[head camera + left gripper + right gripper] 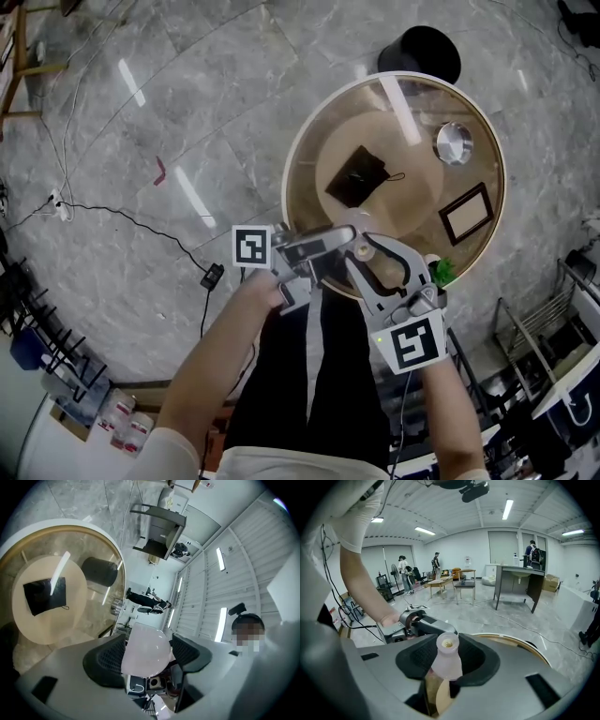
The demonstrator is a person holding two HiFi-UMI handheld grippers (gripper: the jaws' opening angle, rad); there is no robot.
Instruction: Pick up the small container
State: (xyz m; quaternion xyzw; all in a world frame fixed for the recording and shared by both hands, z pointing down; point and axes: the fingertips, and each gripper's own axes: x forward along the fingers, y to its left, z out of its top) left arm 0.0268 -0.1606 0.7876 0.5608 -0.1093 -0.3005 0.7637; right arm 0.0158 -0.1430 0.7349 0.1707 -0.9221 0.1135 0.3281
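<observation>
Over the desk (483, 173), near its 7 o'clock rim, we see the small container (446, 660) clamped in the jaws of the right hand-held gripper (449, 662), open neck toward 12 o'clock; the left hand-held gripper (146, 657), reaching in from 9 o'clock in the head view, has its jaws closed against the container's pale rounded body; the container hangs clear of the desk.

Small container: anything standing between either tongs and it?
Nothing visible. The small container is already clamped between the pads of the right tongs, open neck up. The left tongs have a pale rounded thing between their pads, likely the same container. Whether they press on it can't be told.
</observation>
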